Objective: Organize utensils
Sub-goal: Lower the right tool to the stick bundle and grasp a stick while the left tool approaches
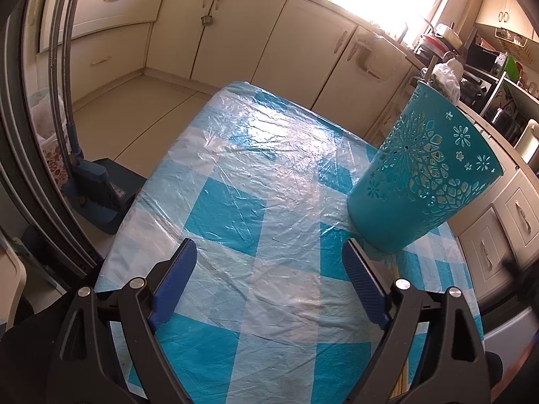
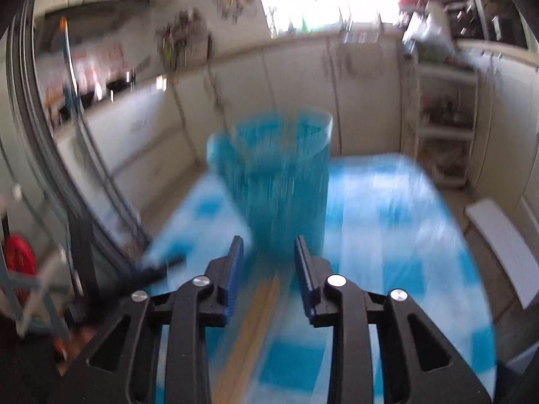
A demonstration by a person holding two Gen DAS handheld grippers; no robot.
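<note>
Utensil holder (image 1: 424,175), teal, upright on checked table (image 1: 235,202), right of frame. Left gripper (image 1: 269,269) fingers spread wide, empty. Right gripper (image 2: 268,262) fingers slightly parted, nothing pinched.

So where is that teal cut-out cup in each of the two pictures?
Left wrist view: the teal cup stands at right, on the table, leaning in the fisheye.
Right wrist view: the same cup is at centre, blurred, just beyond the gripper.
Shared landmark: the blue-and-white checked tablecloth.

My left gripper (image 1: 269,262) hung wide open over the checked table (image 1: 235,175), nothing between its pads. Teal holder (image 1: 421,181) stood just right of it. Broom (image 1: 91,181) on floor, left.
</note>
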